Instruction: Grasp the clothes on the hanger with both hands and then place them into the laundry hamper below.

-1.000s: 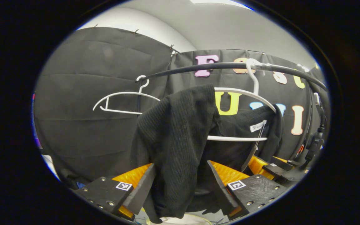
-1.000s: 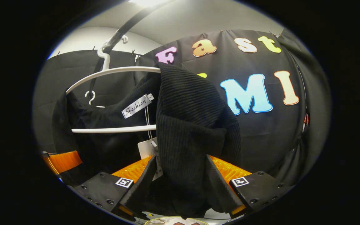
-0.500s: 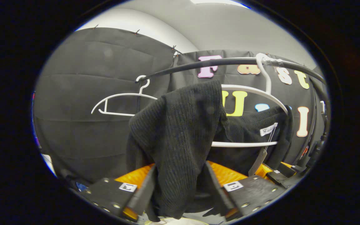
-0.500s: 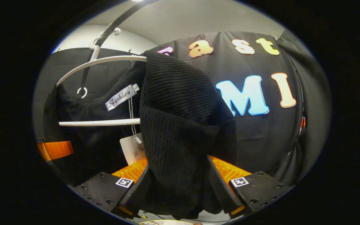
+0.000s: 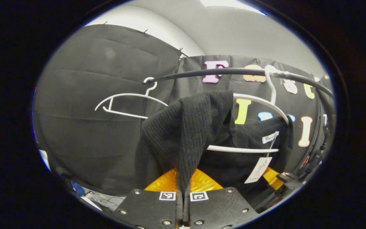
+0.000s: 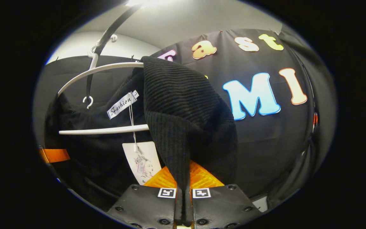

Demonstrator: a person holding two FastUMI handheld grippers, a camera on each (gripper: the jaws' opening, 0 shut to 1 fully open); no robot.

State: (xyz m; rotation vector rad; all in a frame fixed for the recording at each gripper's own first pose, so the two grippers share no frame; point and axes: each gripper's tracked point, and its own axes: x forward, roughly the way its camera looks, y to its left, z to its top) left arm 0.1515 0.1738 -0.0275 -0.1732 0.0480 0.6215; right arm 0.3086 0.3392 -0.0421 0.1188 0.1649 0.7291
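Both tongs clamped narrow on the black knit sweater (image 5: 189, 127), one fold of cloth pinched at each shoulder so that the garment can be lifted off evenly rather than dragged from one side. Left gripper (image 5: 183, 198) closed with its fingers nearly meeting, a thin ridge of knit caught between them and rising toward the left end of the white hanger (image 5: 259, 100). Right gripper (image 6: 183, 195) closed the same way on the sweater's other shoulder (image 6: 183, 105), the cloth drawn into a taut peak from the pinch up to the hanger's arm (image 6: 100, 70). Sweater draped over that hanger, which hooks on the dark rail (image 5: 208, 72) high in the booth; neck label and paper tag (image 6: 141, 162) dangling across the lower bar, so not yet free. Both grippers held below the hanger and tilted upward, looking up along the cloth, side by side, with an orange part of the other gripper low at each view's edge. Second hanger (image 5: 122, 103), bare, farther left along the rail. Hamper presumably below. Next, probably: raise both pinches to clear the hanger ends, then lower; snagging on the bar a likely risk.
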